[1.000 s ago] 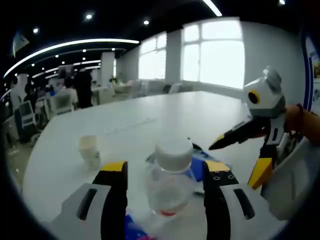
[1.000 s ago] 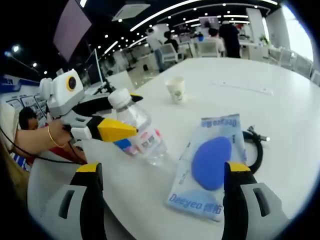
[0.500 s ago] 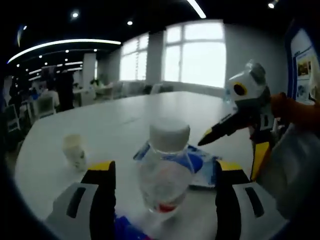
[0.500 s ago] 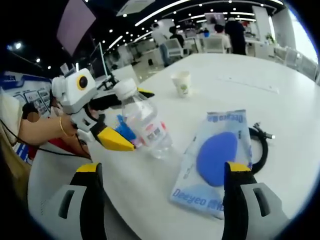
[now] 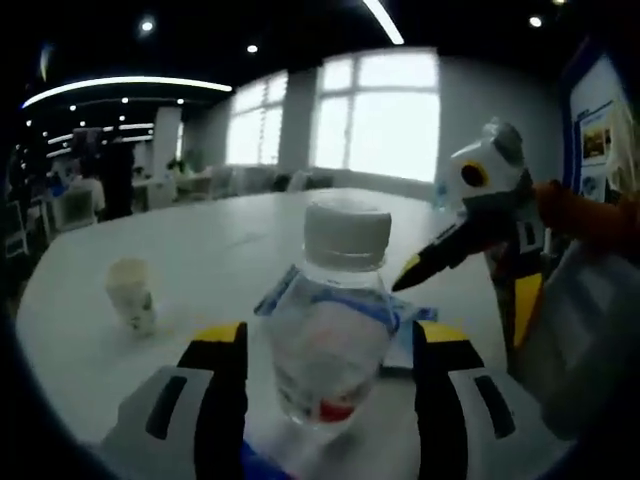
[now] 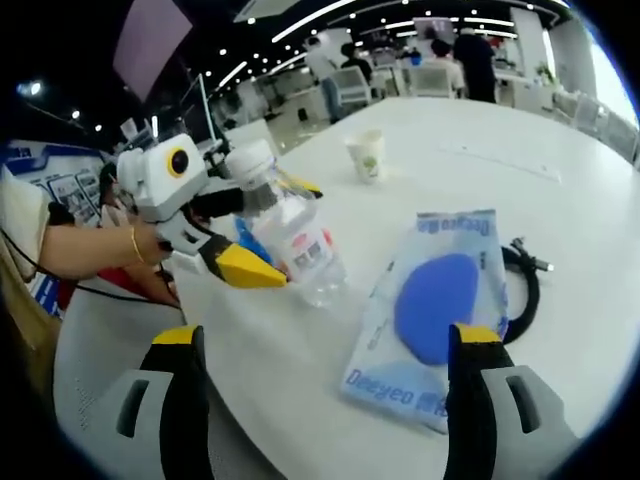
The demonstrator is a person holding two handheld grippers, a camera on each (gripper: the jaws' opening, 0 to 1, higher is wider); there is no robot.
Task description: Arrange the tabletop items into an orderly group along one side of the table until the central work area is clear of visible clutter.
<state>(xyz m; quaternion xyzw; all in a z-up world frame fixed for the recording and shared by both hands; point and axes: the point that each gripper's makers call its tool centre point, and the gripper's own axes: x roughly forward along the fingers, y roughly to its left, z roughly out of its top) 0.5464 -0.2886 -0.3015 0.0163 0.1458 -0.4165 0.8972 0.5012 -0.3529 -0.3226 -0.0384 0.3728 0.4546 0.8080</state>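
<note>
My left gripper (image 6: 245, 235) is clamped on the water bottle (image 5: 330, 345), upright near the tabletop (image 6: 560, 130) edge. My right gripper (image 6: 320, 400) is spread apart. Its view adds the blue packet (image 6: 430, 305) touching a black cable (image 6: 522, 285); the paper cup (image 5: 132, 295) stands well apart.

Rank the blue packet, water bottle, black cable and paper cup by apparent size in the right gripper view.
1. Blue packet, though nearest the camera.
2. Water bottle.
3. Black cable, partly hidden under the packet, so unsure.
4. Paper cup, farthest away.
</note>
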